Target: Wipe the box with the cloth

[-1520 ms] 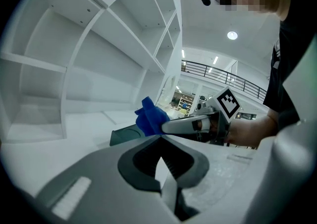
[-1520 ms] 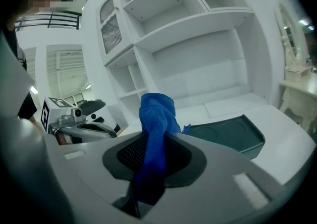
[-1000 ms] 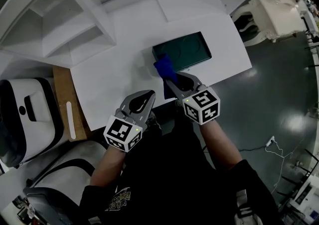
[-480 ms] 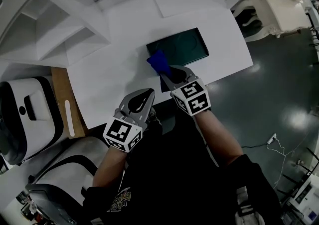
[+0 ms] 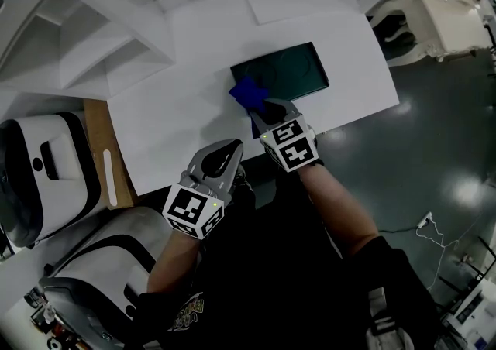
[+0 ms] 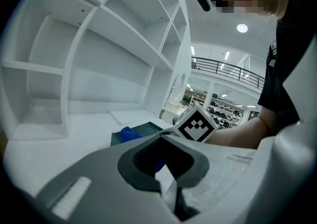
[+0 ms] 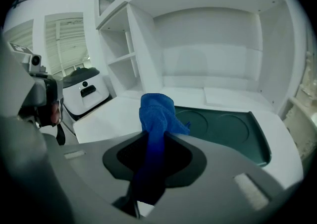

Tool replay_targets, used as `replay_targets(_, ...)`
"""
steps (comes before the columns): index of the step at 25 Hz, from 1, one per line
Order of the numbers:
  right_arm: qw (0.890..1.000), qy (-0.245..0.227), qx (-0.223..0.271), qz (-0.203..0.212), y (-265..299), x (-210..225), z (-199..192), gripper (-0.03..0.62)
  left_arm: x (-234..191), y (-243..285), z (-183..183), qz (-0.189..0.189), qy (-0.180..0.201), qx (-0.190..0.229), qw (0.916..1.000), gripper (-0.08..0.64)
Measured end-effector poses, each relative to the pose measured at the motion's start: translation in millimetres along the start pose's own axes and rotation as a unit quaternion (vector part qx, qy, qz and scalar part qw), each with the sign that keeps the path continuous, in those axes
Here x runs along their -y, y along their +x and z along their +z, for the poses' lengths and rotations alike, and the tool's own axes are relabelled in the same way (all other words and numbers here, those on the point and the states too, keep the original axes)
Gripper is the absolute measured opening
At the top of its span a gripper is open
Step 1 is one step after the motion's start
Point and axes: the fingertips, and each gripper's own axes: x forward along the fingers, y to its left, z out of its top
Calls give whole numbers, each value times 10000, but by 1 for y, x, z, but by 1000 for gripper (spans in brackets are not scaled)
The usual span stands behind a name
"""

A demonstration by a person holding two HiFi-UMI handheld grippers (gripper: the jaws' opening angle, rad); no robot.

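Progress looks tiny: the blue fuzzy cloth (image 5: 249, 93), clamped in the right gripper (image 5: 260, 108), has barely shifted off the near-left corner of the dark green flat box (image 5: 291, 71), so most of it's probably unwiped, while the left gripper (image 5: 231, 147) hangs closed and empty, nearer the person than the box.

The cloth (image 7: 154, 116) is coloured blue, the box (image 7: 228, 131) dark green, the table (image 5: 178, 108) white; black-and-white square markers are shown on the grey left gripper (image 5: 229, 147) and right gripper (image 5: 263, 111).
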Motion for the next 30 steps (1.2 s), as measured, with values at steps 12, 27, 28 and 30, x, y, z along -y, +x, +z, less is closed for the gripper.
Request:
replay_targets(12, 9994, -15, -319, -105, 7, 13, -7, 118, -1, 10, 1, -19, -21, -53, 10000, 0)
replay_targets(27, 9977, 258, -379, -502, -16, 72, -20, 117, 7, 39, 11, -160, 3, -67, 9998, 0)
replay_targets(28, 9974, 284, -379, -536, -18, 77, -21, 117, 8, 42, 12, -175, 7, -75, 9998, 0)
replay_targets(30, 9969, 330, -374, -608, -22, 87, -24, 118, 12, 47, 11, -211, 16, -82, 9997, 0)
